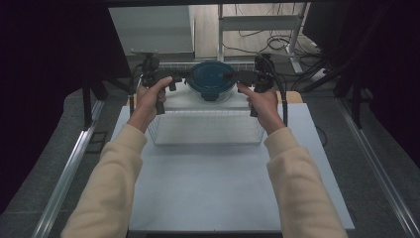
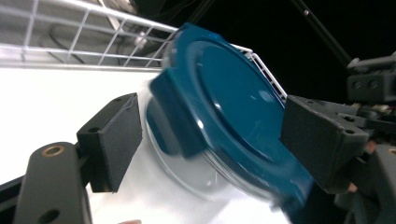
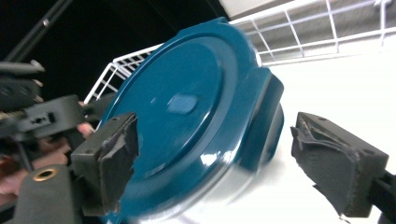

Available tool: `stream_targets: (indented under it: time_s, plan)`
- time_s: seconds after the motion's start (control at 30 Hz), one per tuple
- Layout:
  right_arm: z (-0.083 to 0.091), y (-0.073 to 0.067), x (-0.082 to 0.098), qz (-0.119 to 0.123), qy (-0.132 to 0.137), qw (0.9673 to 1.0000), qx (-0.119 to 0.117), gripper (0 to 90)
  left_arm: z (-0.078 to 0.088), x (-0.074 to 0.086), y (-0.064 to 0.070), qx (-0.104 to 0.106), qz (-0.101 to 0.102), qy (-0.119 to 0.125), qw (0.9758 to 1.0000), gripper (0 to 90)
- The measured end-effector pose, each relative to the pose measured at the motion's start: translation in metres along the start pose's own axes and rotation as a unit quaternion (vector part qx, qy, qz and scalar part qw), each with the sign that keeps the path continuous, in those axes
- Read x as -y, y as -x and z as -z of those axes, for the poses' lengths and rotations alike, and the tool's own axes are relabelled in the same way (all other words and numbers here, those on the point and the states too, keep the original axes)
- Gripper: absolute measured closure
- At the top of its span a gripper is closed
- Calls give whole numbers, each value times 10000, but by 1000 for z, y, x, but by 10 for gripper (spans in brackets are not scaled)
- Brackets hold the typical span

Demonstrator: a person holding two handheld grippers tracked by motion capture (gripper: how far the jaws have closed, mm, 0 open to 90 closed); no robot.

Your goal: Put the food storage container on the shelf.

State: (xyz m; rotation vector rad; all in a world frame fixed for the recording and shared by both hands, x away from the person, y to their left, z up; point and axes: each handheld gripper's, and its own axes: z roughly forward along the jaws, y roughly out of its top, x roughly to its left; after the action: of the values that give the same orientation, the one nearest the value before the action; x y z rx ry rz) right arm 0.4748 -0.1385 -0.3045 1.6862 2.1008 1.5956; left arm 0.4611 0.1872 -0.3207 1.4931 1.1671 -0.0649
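Container [image 1: 213,82]: one, clear, blue lid, at far edge of one white wire basket [image 1: 163,136] on worktop [image 1: 223,188]. Left gripper [image 1: 179,77] and right gripper [image 1: 238,77], jaws spread, flanked lid; forearms extended forward.

Blue lid [image 2: 224,98] on clear container between left tool [image 2: 210,140] jaws, white wire basket [image 2: 93,42] behind

Lidded container [image 1: 212,79] in wire basket [image 1: 205,134], far end, btwn hand-held grippers.

A round clear container [image 1: 212,82] with a blue clip lid [image 2: 224,102], upright in a white wire basket [image 1: 205,130].
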Motion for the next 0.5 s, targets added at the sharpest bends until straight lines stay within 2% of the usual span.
stream_targets:
  time_s: [0.07,0.17,0.2,0.23,0.27,0.37,0.47,0.5]
  plan:
    - [13,-7,6,366,72,9993,94,119,13,6,9,-59,-240,45,9997,198]
    - [31,-12,19,882,158,9960,27,119,33,20,21,-148,-645,71,9978,198]
    - [37,-14,24,1051,146,9943,42,119,43,29,27,-172,-817,48,9965,198]
    - [47,-16,33,1293,114,9915,102,119,48,34,29,-193,-897,38,9958,198]
    - [52,-17,38,1417,127,9898,116,119,54,41,31,-218,-991,15,9948,198]
    - [71,-16,60,1805,262,9832,92,130,71,65,36,-225,-1120,3,9935,199]
    - [87,-12,82,2019,315,9789,55,134,85,91,39,-238,-1241,3,9920,200]
    - [98,-9,100,2168,325,9757,79,138,88,98,39,-237,-1292,-10,9913,201]
